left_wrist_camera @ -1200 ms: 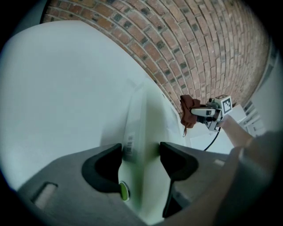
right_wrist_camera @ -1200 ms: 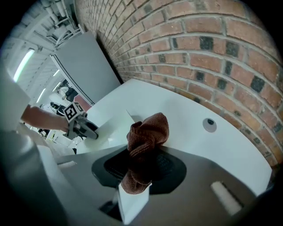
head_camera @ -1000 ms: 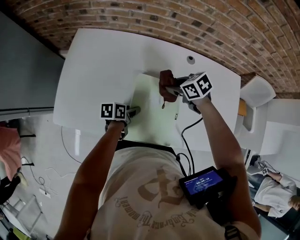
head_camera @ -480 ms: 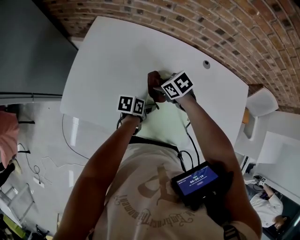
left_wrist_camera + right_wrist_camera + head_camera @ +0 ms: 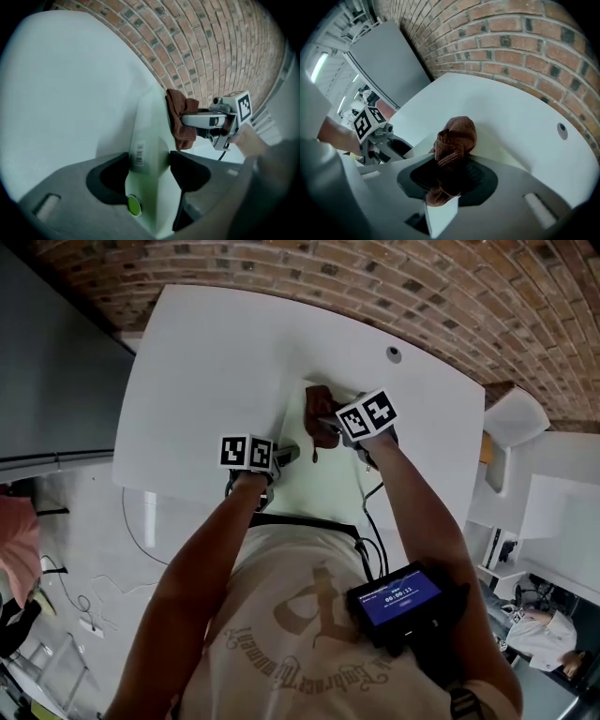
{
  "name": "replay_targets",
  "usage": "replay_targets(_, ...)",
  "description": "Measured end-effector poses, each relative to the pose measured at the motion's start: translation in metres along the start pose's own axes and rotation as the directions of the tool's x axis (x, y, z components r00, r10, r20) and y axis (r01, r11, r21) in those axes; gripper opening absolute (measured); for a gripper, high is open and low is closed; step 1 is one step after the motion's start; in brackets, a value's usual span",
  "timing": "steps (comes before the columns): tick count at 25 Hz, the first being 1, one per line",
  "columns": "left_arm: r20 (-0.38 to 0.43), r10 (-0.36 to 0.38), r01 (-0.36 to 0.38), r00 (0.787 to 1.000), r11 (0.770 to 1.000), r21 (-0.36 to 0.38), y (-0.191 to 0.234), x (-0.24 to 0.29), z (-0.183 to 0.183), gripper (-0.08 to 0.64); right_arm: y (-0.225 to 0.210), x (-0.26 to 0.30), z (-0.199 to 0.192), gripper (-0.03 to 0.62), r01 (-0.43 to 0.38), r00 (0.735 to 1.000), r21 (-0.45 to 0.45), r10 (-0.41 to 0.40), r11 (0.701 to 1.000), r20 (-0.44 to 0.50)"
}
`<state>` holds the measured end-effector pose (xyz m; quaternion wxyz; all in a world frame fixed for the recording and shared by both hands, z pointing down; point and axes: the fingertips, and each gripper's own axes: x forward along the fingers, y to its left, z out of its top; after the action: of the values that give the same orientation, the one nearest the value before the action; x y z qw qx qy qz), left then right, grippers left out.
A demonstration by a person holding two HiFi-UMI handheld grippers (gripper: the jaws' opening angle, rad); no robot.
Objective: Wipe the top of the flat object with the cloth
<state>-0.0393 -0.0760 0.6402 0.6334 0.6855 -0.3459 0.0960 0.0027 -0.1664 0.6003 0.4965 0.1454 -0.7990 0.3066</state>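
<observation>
While the person is leaning over the white counter, the left gripper is working closest to the body. Its fingers are clamping the near edge of the flat object, a thin pale-green sheet with a barcode label just ahead of the grip. The sheet is lying on the counter and running away from the person between the two arms.

Farther along it, the right gripper is holding the cloth, with its fingers pinching the middle of a brown knitted bundle. A rounded wad is bulging out past the fingertips and appears to be pressing on the sheet's top near its far end. A loose tail is hanging back toward the gripper body.

Judging by its looks, the sheet is light, stiff and smooth, so it is likely to slide on the counter under a wiping stroke. Pinning it by one edge, as the left gripper is doing, leaves the rest of the top free. The cloth is soft and bunches easily, so gripping it at the gathered middle gives a firm pad for rubbing.

Beyond the sheet, bare counter is stretching toward a small round fitting, and a brick wall is rising behind the far edge.
</observation>
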Motion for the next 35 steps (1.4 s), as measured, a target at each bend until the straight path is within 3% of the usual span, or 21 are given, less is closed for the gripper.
replay_targets(12,-0.039,0.025,-0.023,0.999,0.999,0.049,-0.001,0.003,0.001,0.291,-0.077,-0.059,-0.082,0.115,0.14,0.989,0.176,-0.147,0.974,0.025)
replay_targets(21,-0.038,0.005,-0.004,0.999,1.0,0.025,0.0,0.004,0.0,0.295,-0.093,-0.087,-0.108,0.114,0.214,0.973,0.232,-0.227,0.949,0.034)
replay_targets(25,-0.063,-0.038,0.037,0.997,0.999,-0.018,-0.001,0.001,0.0,0.303,-0.063,-0.098,-0.077,0.114,0.155,0.976,0.184,-0.179,0.971,0.121)
replay_targets(29,-0.053,-0.035,0.036,0.998,0.999,0.014,-0.006,-0.009,0.003,0.302,-0.017,-0.093,-0.031,0.115,0.05,0.978,0.105,-0.07,0.993,0.196)
replay_targets(35,-0.083,-0.065,0.069,0.994,0.996,0.05,-0.018,-0.02,-0.01,0.28,0.057,-0.039,0.013,0.115,-0.079,0.984,-0.031,0.083,0.996,0.156)
